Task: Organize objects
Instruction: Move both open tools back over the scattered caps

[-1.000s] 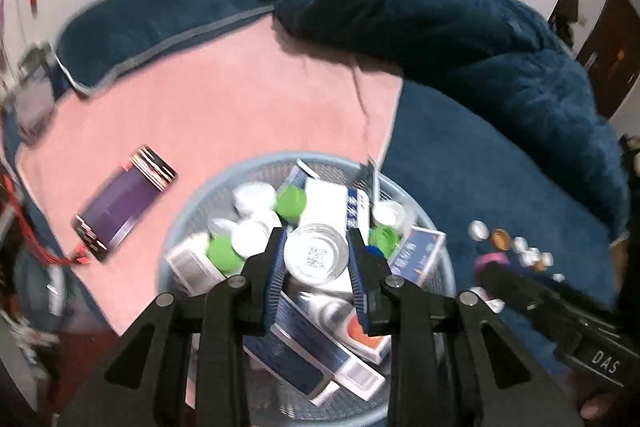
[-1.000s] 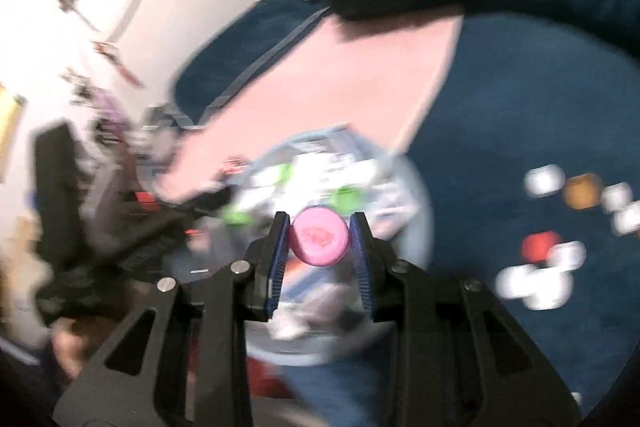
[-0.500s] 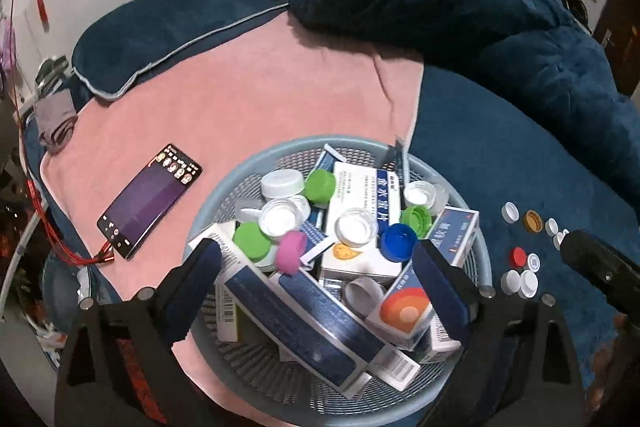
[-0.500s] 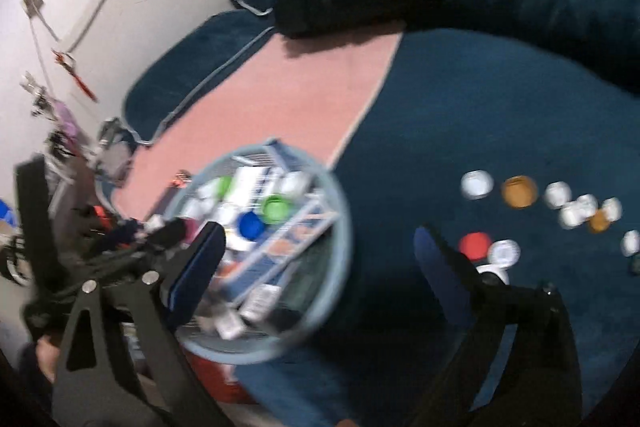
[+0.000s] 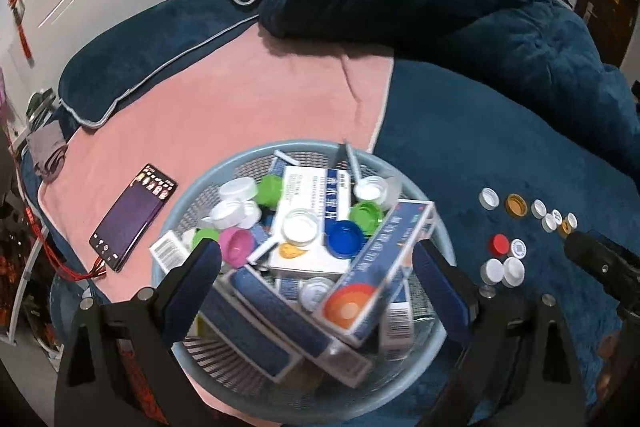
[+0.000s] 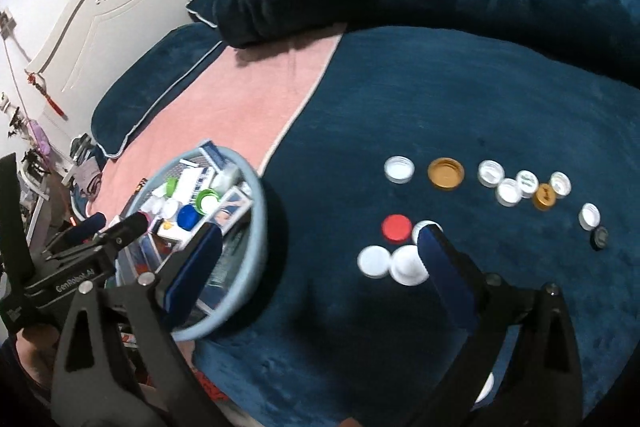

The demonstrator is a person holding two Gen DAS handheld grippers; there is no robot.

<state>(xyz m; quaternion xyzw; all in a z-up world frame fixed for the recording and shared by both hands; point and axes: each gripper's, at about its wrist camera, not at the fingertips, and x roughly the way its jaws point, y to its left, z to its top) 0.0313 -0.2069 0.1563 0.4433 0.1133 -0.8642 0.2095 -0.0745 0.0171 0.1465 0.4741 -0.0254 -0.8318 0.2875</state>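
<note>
Pale blue mesh basket [image 5: 224, 183] on pink towel [image 5: 224, 107], heaped with medicine boxes [image 5: 372, 275] and bottle caps; pink cap [image 5: 236, 247] among them. Left gripper [image 5: 316, 267] and right gripper [image 6: 320, 247] both spread wide, empty. Loose caps [image 6: 444, 173] lie on blue blanket [image 6: 460, 87].

The print on the boxes [image 5: 320, 215] in the basket [image 5: 436, 227] is too small to read, lower boxes lie buried, and the basket's left side [image 6: 256, 227] looks blurred.

One basket [image 5: 436, 211], one phone [image 5: 132, 215], two gold caps [image 6: 445, 173], one red cap [image 6: 396, 227], one pink cap [image 5: 236, 245], one blue cap [image 5: 345, 231].
</note>
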